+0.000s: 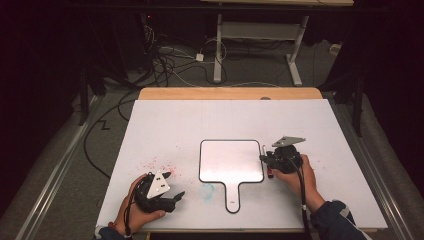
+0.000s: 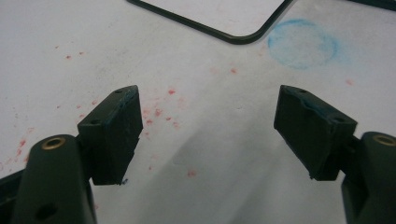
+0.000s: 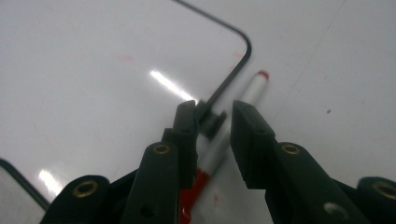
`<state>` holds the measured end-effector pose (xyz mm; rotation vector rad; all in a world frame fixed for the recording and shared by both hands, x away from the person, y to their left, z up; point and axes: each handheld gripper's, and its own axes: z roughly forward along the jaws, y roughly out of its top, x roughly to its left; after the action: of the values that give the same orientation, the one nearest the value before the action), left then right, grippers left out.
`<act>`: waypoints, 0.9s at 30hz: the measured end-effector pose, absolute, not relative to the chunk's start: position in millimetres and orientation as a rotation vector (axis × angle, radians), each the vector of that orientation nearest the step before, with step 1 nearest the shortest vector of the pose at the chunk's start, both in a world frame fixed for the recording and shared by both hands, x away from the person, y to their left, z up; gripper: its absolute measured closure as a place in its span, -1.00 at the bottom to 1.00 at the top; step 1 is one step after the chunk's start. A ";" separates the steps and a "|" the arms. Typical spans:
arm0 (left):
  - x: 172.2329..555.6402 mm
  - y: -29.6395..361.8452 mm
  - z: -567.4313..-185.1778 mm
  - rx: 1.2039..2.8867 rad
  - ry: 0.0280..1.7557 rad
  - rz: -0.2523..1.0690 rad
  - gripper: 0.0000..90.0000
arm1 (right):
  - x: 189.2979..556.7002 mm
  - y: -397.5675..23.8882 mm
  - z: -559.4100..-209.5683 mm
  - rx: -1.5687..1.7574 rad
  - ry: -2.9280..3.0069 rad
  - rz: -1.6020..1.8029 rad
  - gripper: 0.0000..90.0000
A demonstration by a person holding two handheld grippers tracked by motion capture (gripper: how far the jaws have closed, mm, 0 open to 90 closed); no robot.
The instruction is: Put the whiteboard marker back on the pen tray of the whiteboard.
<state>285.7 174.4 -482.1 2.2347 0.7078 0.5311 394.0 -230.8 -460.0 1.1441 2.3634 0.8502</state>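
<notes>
A small white board [image 1: 231, 160] with a black rim and a handle lies flat at the table's middle. Along its right edge lies a white marker [image 3: 247, 95] with red ends, also seen as the marker [image 1: 270, 173] from above. My right gripper [image 3: 214, 109] reaches down over it, its jaws standing on either side of the marker with a gap at each pad. A small black clip [image 3: 212, 122] on the board's rim sits between the jaw tips. My left gripper [image 1: 172, 186] rests at the front left, jaws wide apart over bare table, as the left gripper [image 2: 208, 133] view confirms.
A round blue smudge [image 1: 206, 190] marks the table beside the board's handle [image 1: 233, 197]. Red specks [image 1: 160, 162] dot the surface near the left hand. Beyond the table's wooden far edge [image 1: 230, 93] lie cables and a desk frame on the floor.
</notes>
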 end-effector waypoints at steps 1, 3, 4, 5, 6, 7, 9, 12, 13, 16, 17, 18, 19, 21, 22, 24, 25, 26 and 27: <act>285.4 174.1 -482.0 2.235 0.706 0.530 -0.50 | 393.8 -230.7 -462.6 1.152 2.365 0.816 0.60; 285.1 173.5 -481.9 2.239 0.703 0.530 -0.50 | 394.4 -234.1 -465.7 1.194 2.358 0.836 0.60; 285.0 173.4 -482.0 2.240 0.702 0.528 -0.50 | 394.1 -234.9 -465.9 1.204 2.352 0.843 0.64; 285.1 173.3 -482.1 2.243 0.701 0.526 -0.50 | 393.3 -234.6 -465.7 1.204 2.345 0.834 0.69; 285.3 173.3 -482.3 2.244 0.701 0.524 -0.50 | 392.1 -234.3 -465.4 1.202 2.340 0.823 0.70; 285.4 173.2 -482.5 2.246 0.700 0.523 -0.50 | 391.2 -234.5 -465.4 1.202 2.339 0.822 0.71; 285.4 172.9 -482.7 2.249 0.699 0.521 -0.50 | 390.9 -234.9 -464.7 1.206 2.318 0.796 0.79; 285.3 172.7 -482.8 2.250 0.697 0.518 -0.50 | 392.8 -239.0 -465.7 1.238 2.288 0.816 0.82; 285.4 172.6 -482.8 2.251 0.697 0.518 -0.50 | 393.0 -239.3 -465.5 1.240 2.280 0.812 0.82; 285.5 172.4 -482.8 2.250 0.697 0.520 -0.50 | 391.7 -238.6 -462.0 1.229 2.258 0.842 0.82; 285.6 172.3 -482.9 2.251 0.697 0.519 -0.50 | 390.3 -237.4 -459.6 1.219 2.255 0.856 0.82; 285.7 172.3 -483.1 2.253 0.697 0.518 -0.50 | 389.1 -235.8 -457.2 1.211 2.259 0.873 0.82; 285.9 172.2 -483.2 2.254 0.698 0.518 -0.50 | 388.1 -234.3 -455.4 1.206 2.260 0.890 0.82; 286.0 172.0 -483.4 2.256 0.697 0.516 -0.50 | 387.2 -230.6 -454.5 1.204 2.270 0.918 0.82; 285.8 171.8 -483.3 2.258 0.696 0.516 -0.50 | 387.7 -228.9 -455.1 1.208 2.282 0.930 0.82; 285.7 171.7 -483.3 2.258 0.694 0.515 -0.50 | 390.0 -225.2 -457.5 1.200 2.287 0.931 0.82; 285.8 171.7 -483.3 2.259 0.694 0.515 -0.50 | 391.7 -223.9 -458.8 1.206 2.294 0.929 0.82; 285.9 171.6 -483.5 2.260 0.694 0.514 -0.50 | 393.5 -222.9 -460.4 1.210 2.302 0.928 0.82; 286.1 171.6 -483.6 2.262 0.693 0.510 -0.50 | 394.8 -222.1 -461.6 1.207 2.303 0.931 0.82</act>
<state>286.1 171.6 -483.6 2.2621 0.6932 0.5104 394.8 -222.1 -461.6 1.2073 2.3027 0.9306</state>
